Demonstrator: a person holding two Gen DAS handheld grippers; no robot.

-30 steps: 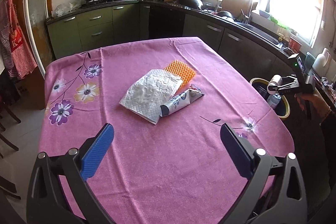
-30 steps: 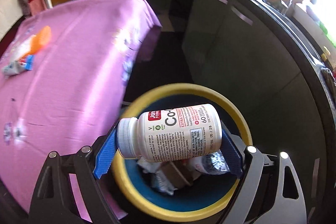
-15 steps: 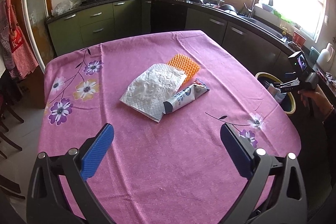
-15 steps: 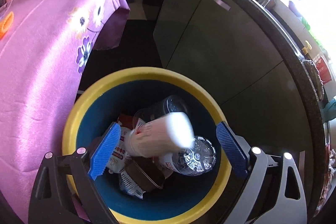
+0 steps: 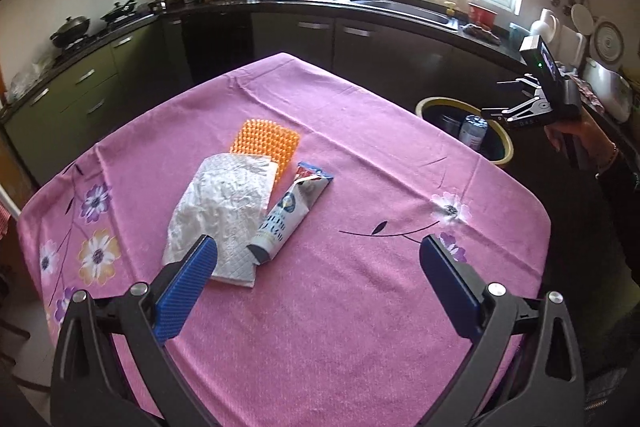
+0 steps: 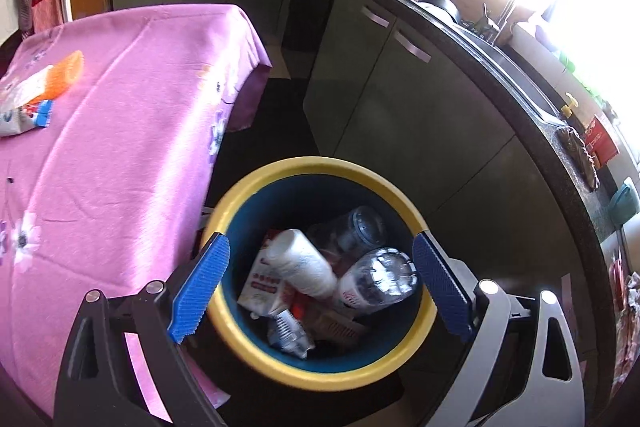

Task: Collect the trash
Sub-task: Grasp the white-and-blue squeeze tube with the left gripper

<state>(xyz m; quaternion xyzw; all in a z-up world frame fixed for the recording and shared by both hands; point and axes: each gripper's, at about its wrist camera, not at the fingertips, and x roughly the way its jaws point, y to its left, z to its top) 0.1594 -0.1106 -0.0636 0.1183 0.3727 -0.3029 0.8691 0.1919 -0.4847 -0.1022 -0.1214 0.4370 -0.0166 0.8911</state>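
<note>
My left gripper (image 5: 318, 259) is open and empty above the pink tablecloth (image 5: 360, 307). Ahead of it lie a crumpled white padded bag (image 5: 222, 211), an orange bumpy pad (image 5: 266, 143) partly under the bag, and a blue-and-white wrapper (image 5: 290, 209). My right gripper (image 6: 320, 267) is open and empty above the yellow-rimmed blue bin (image 6: 256, 347). The white pill bottle (image 6: 300, 263) lies in the bin among clear plastic bottles (image 6: 376, 279) and packets. The right gripper also shows in the left wrist view (image 5: 500, 99), beside the bin (image 5: 502, 147).
The bin stands on the floor between the table's right edge and dark kitchen cabinets (image 6: 400, 99). A counter (image 5: 400, 7) with sink, dishes and pans runs along the back. A stove with pots (image 5: 76, 27) stands at the far left.
My right gripper opened and let go of the white pill bottle, which fell into the bin. The left gripper moved closer to the trash on the table.
</note>
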